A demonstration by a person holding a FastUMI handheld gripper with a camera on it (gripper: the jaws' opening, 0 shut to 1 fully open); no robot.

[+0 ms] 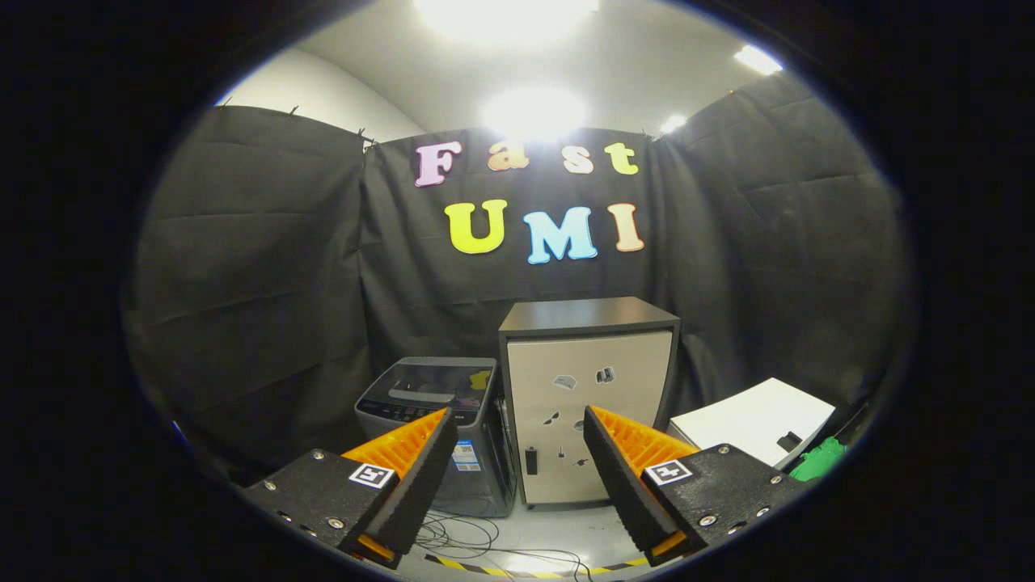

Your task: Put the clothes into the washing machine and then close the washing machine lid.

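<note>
A tall cabinet (588, 404) with a dark top and a pale door is seen at the centre of the frame, against the black wall. Just left of it, touching or nearly so, the washing machine (441, 404) is seen with its lid down. A white board (748, 420) is seen at lower right, with something green (817, 458) beside it. Loose cables (461, 537) are spread on the floor at the bottom centre. The gripper (517, 449) is held wide open with nothing between its fingers, the machine and cabinet lying beyond them.

Glossy washing machine (441, 404) lid (plastic body).
</note>
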